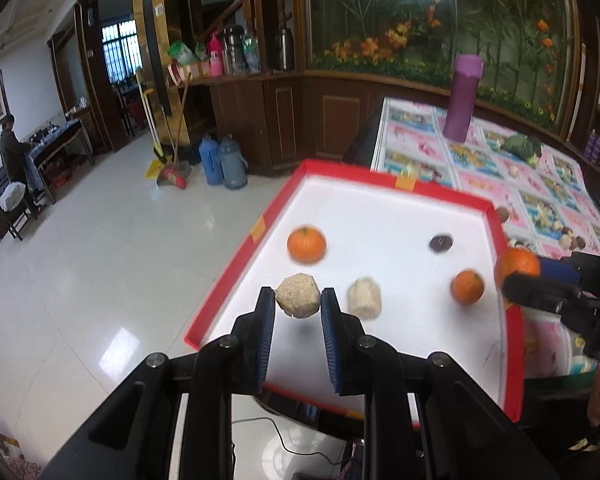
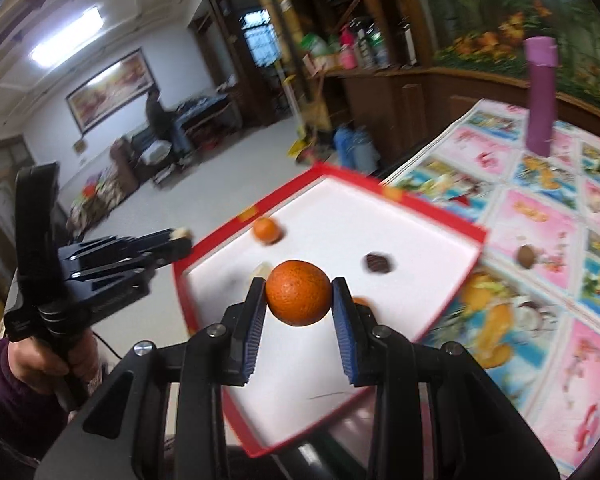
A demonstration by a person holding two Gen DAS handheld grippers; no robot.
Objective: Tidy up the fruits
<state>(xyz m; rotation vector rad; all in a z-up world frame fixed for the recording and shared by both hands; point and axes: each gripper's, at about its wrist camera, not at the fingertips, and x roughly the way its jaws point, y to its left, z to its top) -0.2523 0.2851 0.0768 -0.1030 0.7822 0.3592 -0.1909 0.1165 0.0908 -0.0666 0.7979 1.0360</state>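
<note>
Left wrist view first: the left gripper point(image 1: 298, 300) is pinching a pale, grainy, faceted lump point(image 1: 298, 295) between its blue ribbed pads, held up over the near left corner of the red tray point(image 1: 380, 178). No idea what fruit that is, it looks dry and crumbly, maybe peeled. My guess is it's held high so it can be dropped next to its look-alike, the ridged cream chunk point(image 1: 365, 297) lying on the tray floor just to the right of it.

Further into the tray there's a mandarin point(image 1: 306, 244) toward the left wall, a second mandarin point(image 1: 467, 287) near the right wall, and a dark purplish fruit point(image 1: 441, 243) toward the far right corner. Tray lining is smooth white, walls are red card with orange tape bits.

From the right wrist, the right gripper point(image 2: 299, 296) is clamped on a pebbly-skinned orange point(image 2: 299, 293), hanging over the tray's near half. Looks to me like it's heading to join the other oranges.

Outside the tray, on the desk's glossy flowered cloth point(image 2: 540, 216), a small brown nut-like thing point(image 2: 526, 256) sits just beyond the right wall, and a tall purple cylinder point(image 1: 462, 98) stands well behind.
</note>
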